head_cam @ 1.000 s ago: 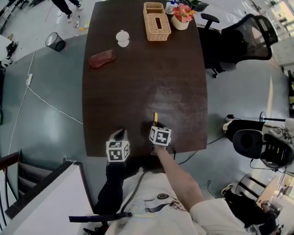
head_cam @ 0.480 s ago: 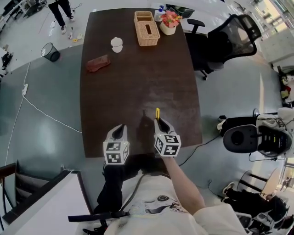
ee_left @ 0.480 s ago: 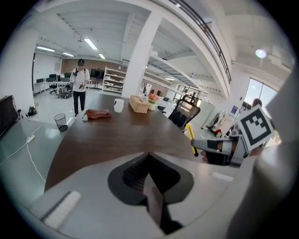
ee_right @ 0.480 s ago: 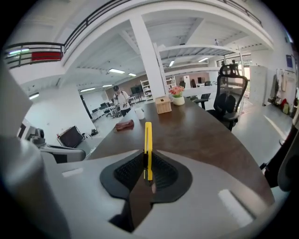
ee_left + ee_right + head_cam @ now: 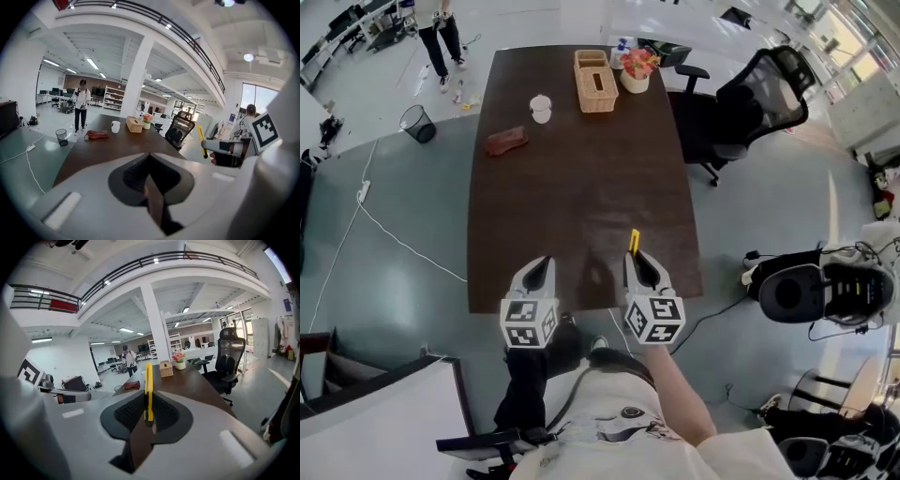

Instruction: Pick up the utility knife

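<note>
The right gripper (image 5: pixel 148 414) is clenching the one yellow utility knife (image 5: pixel 148 385) upright between its jaws, above the near end of the dark table (image 5: pixel 581 178). The left gripper (image 5: pixel 153 197) is hovering beside it, jaws together on nothing. At the far end are sitting one white cup (image 5: pixel 541 108), one reddish cloth (image 5: pixel 506 141), one wicker basket (image 5: pixel 595 80) with unclear contents, and one pot (image 5: pixel 634 75) holding flowers.
</note>
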Motion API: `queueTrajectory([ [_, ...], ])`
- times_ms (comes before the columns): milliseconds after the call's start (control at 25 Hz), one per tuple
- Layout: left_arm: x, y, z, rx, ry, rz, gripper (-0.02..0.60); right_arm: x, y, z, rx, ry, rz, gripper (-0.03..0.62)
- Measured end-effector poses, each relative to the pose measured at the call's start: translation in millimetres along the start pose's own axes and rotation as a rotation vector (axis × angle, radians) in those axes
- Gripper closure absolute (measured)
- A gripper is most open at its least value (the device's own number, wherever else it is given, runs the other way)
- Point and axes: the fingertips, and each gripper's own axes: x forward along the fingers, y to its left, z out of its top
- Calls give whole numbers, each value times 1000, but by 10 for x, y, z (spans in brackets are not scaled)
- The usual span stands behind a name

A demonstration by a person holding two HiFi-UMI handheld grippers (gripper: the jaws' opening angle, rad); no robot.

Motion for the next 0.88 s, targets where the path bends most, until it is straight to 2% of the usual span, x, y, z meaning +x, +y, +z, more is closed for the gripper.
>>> queueTrajectory([
  [200,-351,-285,151,47,-137,45,583,-498,-61,233,-47,-125,24,543],
  [400,-690,-628,263,93,-235,46,583,-996,-88,314,-72,-197,45,543],
  [560,-975,-799,240,121,-247,42,583,-1349,-94,300,-74,-225,37,543],
  [760,-1279,-777,-6,114,-230,70,583,-1655,22,112,-66,-220,42,543],
  [880,-1431,-800,-142,113,-226,61,583,-1806,98,-20,-68,-209,33,543],
])
